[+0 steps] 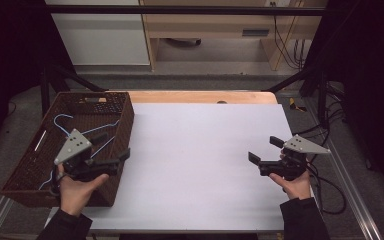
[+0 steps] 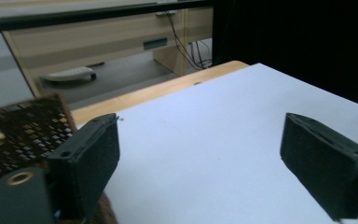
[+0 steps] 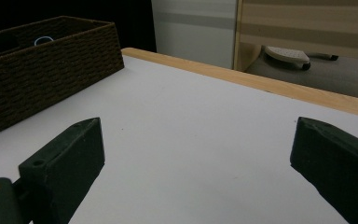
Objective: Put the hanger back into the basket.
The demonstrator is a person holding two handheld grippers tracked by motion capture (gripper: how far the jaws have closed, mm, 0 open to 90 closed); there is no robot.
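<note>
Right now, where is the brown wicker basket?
In the high view the basket sits at the table's left edge, beside the white sheet, with blue hangers inside and the left gripper over its right wall.

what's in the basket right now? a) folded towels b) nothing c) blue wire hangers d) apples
c: in the high view, thin blue wire hangers lie inside the brown woven basket at the table's left, near the left gripper.

The high view looks down on the table [image 1: 200, 165]; both gripper views skim it, sharing the basket [image 3: 37, 70].
</note>
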